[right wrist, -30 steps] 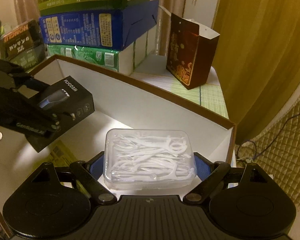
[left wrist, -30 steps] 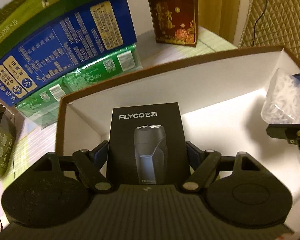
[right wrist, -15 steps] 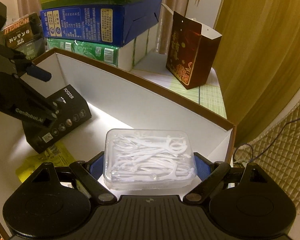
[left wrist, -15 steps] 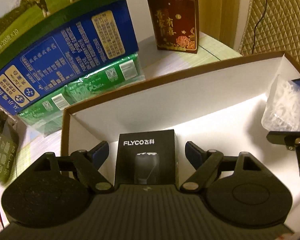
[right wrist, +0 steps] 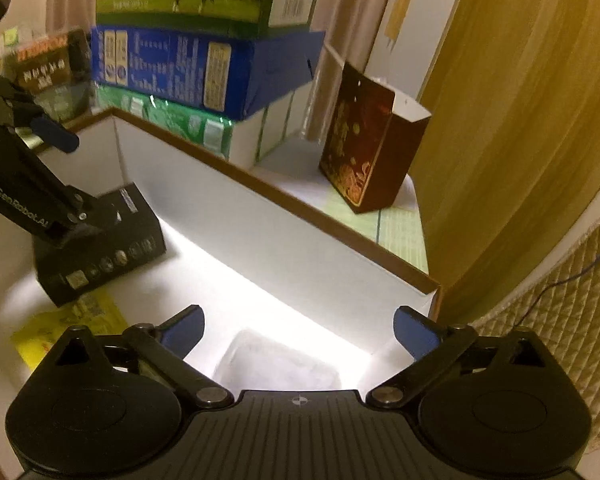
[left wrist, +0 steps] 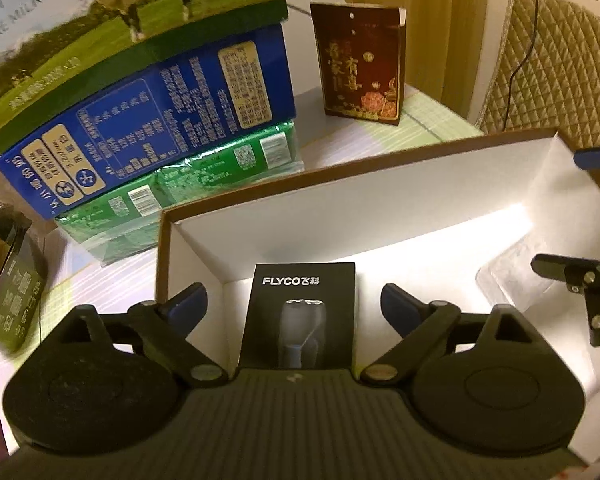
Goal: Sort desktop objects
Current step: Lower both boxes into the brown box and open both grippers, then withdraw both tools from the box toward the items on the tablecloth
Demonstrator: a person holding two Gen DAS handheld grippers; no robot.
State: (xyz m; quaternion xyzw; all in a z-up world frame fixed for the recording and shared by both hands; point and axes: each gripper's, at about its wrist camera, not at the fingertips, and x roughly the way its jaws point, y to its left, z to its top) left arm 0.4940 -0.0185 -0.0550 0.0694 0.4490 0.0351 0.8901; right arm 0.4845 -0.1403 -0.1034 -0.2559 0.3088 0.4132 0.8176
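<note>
A black FLYCO shaver box (left wrist: pixel 300 316) lies on the floor of a white cardboard box with a brown rim (left wrist: pixel 340 164). My left gripper (left wrist: pixel 294 300) is open above it, fingers wide apart and clear of it. The shaver box also shows in the right wrist view (right wrist: pixel 100 248), under the left gripper's arm. A clear plastic case of white floss picks (right wrist: pixel 276 364) lies on the box floor in the right corner. My right gripper (right wrist: pixel 298 328) is open above it and touches nothing. The case shows dimly in the left wrist view (left wrist: pixel 512 276).
Stacked cartons stand behind the white box: green milk carton (left wrist: pixel 100 20), blue carton (left wrist: pixel 160 112), green pack (left wrist: pixel 188 196). A dark red gift bag (left wrist: pixel 362 64) stands at the back. A yellow leaflet (right wrist: pixel 68 324) lies on the box floor. A quilted chair (left wrist: pixel 548 80) is at right.
My left gripper opened, let go of the shaver box and drew back. My right gripper opened and the floss pick case now lies on the box floor.
</note>
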